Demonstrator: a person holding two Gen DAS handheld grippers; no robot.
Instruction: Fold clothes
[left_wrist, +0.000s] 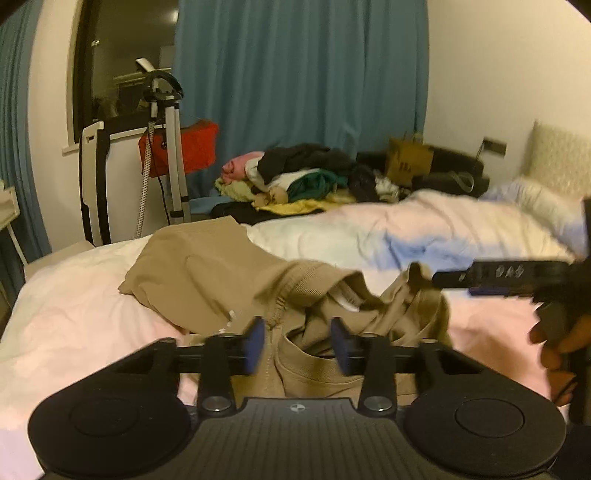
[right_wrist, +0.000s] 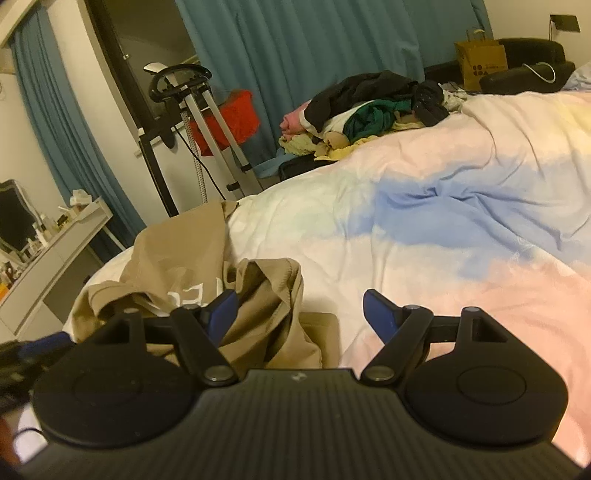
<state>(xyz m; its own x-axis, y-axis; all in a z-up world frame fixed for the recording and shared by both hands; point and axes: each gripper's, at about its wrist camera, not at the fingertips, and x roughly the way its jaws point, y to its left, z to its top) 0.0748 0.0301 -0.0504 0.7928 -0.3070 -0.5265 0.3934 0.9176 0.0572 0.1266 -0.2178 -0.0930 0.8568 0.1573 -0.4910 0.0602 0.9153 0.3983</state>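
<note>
A tan garment lies crumpled on the bed, with white lettering showing in the right wrist view. My left gripper is open just above the garment's near folds, blue pads either side of a seam. My right gripper is open over the garment's right edge, its left pad above the cloth and its right pad over the duvet. The right gripper also shows in the left wrist view, blurred, at the garment's right end.
The bed has a pastel pink, blue and white duvet. A pile of mixed clothes lies at its far side. A garment steamer stand, a red bag, a brown paper bag and blue curtains stand behind. A dresser is at left.
</note>
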